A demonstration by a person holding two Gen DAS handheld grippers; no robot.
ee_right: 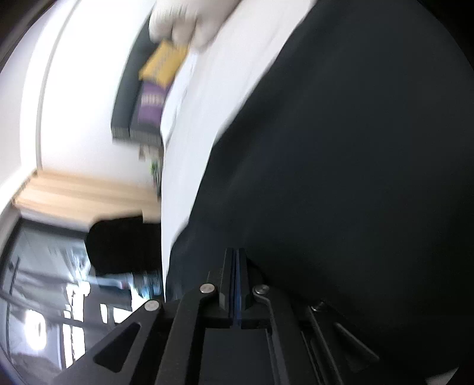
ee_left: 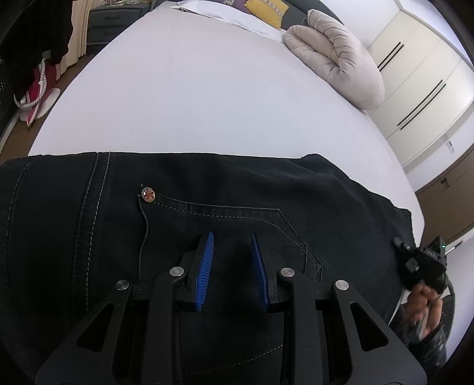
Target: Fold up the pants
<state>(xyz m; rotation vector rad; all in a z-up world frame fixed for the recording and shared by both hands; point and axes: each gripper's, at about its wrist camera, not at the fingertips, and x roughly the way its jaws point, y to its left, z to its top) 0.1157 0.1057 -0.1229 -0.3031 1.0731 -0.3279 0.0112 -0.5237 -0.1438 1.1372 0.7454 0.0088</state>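
Black pants (ee_left: 207, 189) lie folded across the near part of a white bed (ee_left: 192, 97), with a pocket seam and a copper rivet (ee_left: 148, 194) showing. My left gripper (ee_left: 232, 240) hovers over the pocket area, its blue pads apart and nothing between them. The right gripper's body (ee_left: 426, 260) shows at the pants' right edge, held in a hand. In the blurred, rotated right wrist view my right gripper (ee_right: 236, 254) has its pads pressed together beside the black pants (ee_right: 340, 177); no cloth shows between the tips.
A rolled beige duvet (ee_left: 334, 56) lies at the bed's far right, with yellow and purple pillows (ee_left: 266, 9) at the head. White wardrobe doors (ee_left: 420, 88) stand to the right. A nightstand (ee_left: 112, 20) and floor clutter (ee_left: 38, 88) are on the left.
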